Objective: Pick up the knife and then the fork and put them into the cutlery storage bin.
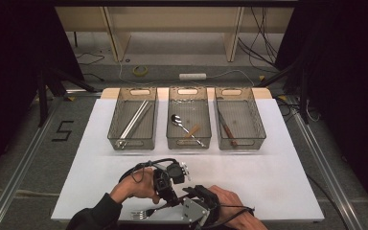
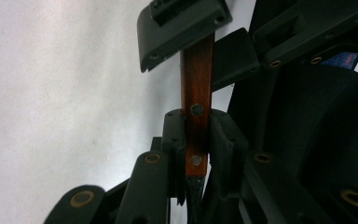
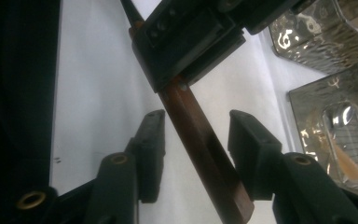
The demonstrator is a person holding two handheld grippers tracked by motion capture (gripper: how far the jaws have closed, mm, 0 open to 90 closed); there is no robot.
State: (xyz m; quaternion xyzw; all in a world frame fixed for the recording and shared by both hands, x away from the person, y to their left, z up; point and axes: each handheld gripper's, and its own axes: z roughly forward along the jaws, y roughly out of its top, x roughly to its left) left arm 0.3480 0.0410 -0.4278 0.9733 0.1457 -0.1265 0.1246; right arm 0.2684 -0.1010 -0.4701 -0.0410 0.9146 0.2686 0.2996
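**Two grippers on one fork**

Two grippers meet at the near edge of the white table (image 1: 287,158), and we see a fork (image 1: 141,213) between them. Its tines point left in the high view, just above the table's front edge. Our left gripper (image 2: 196,140) is clamped narrow on the fork's wooden handle (image 2: 196,88), the pads pressing both sides near the two rivets. Our right gripper (image 3: 196,154) has its jaws around the same handle farther along. One pad lies against the wood or very close to it; the other stands clear with white table showing in the gap, so it does not grip yet.

Beyond the hands, the table lies bare up to three clear bins in a row. The left bin (image 1: 133,119) holds long metal pieces that we cannot name for certain. The middle bin (image 1: 188,118) holds a spoon (image 1: 178,121) and a second utensil with a pale handle. The right bin (image 1: 240,119) holds a knife (image 1: 226,128) with a brown handle.

Past the table, cables run across the floor.
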